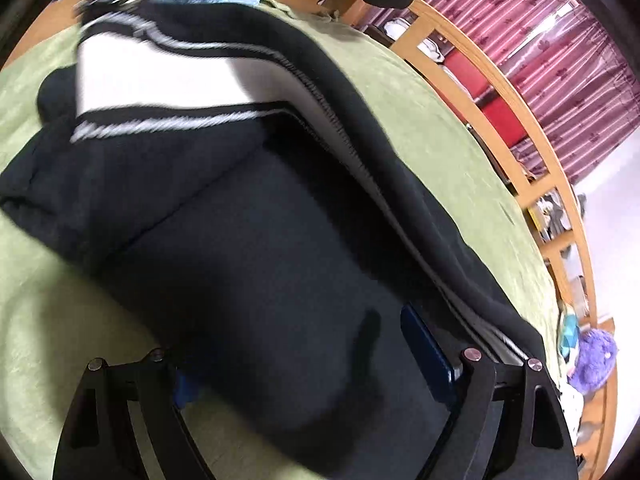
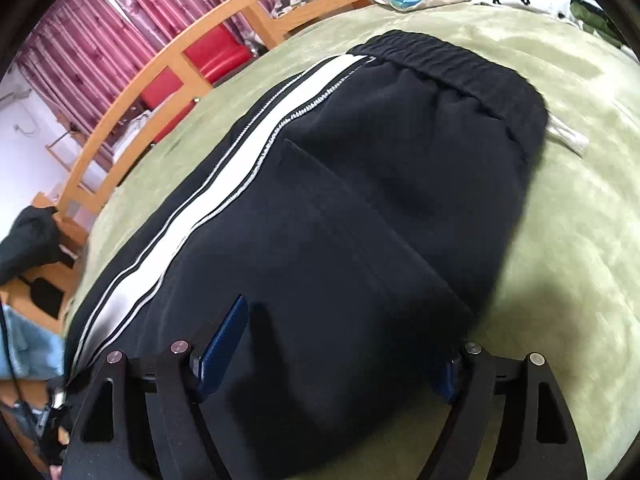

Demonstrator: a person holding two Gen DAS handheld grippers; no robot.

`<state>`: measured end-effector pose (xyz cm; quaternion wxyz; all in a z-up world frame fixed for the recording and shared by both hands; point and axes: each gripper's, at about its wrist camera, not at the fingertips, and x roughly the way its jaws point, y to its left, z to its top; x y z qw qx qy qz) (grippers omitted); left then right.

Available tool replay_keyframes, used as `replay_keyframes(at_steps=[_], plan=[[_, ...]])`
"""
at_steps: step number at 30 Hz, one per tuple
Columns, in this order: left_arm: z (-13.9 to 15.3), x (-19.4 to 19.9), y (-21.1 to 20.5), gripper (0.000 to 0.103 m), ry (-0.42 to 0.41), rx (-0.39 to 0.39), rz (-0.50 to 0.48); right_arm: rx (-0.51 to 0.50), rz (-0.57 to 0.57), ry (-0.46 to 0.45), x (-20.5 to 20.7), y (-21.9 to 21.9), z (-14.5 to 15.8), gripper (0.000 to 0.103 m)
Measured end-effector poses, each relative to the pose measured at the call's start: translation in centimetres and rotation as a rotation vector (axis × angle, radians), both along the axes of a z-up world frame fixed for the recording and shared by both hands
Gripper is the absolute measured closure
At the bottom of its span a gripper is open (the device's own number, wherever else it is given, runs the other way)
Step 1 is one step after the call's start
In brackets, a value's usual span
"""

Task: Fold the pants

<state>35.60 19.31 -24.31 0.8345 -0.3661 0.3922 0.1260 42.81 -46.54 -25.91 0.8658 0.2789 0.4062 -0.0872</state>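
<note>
Pants point(image 2: 360, 200) waistband only in right view, folded cuffs left, both grippers point(image 1: 312, 364) point(image 2: 332, 344) released

Pants point(image 1: 280, 220): left wrist view, striped leg end at 11 o'clock motion-blurred; near edge cut off at 6 o'clock.
Left hand-held gripper point(image 1: 316, 356): left pad mostly hidden under the cloth.
Shelf contents point(image 1: 556, 216), 3 o'clock: too small to identify.
Blue cloth point(image 2: 28, 348), right wrist view, 9 o'clock: cropped, blurred.
</note>
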Motion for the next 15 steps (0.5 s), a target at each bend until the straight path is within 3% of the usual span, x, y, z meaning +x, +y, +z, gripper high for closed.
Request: replay_keyframes(at_steps=[1,3,5,6,8,12,15], plan=[[0.1,0.3,-0.2,0.02,0.0,0.011,0.01,-0.025,-0.02,-0.004,0.6,0.3,0.1,0.024],[-0.1,0.3,-0.4,0.036,0.014,0.038,0.063,-0.062,-0.044,0.013,1.1,0.6,0.0,0.06],[-0.1,-0.1,-0.2,0.068,0.013,0.063,0.098,-0.06,-0.06,0.011,1.1,0.2,0.4,0.082],[0.0,-0.1,-0.2,0.077,0.007,0.072,0.086,-0.034,-0.065,0.001,0.9,-0.2,0.6,0.087],[0.6,-0.4,0.2,0.087,-0.001,0.071,0.052,0.046,-0.087,-0.035,-0.3,-1.2,1.5,0.09],[2.4,-2.7,0.8,0.09,-0.038,0.032,0.023,0.098,-0.084,-0.074,-2.5,-2.0,4.2,0.091],[3.9,-4.9,0.0,0.092,-0.062,0.069,-0.024,0.044,-0.07,-0.078,-4.3,-0.9,6.3,0.091]])
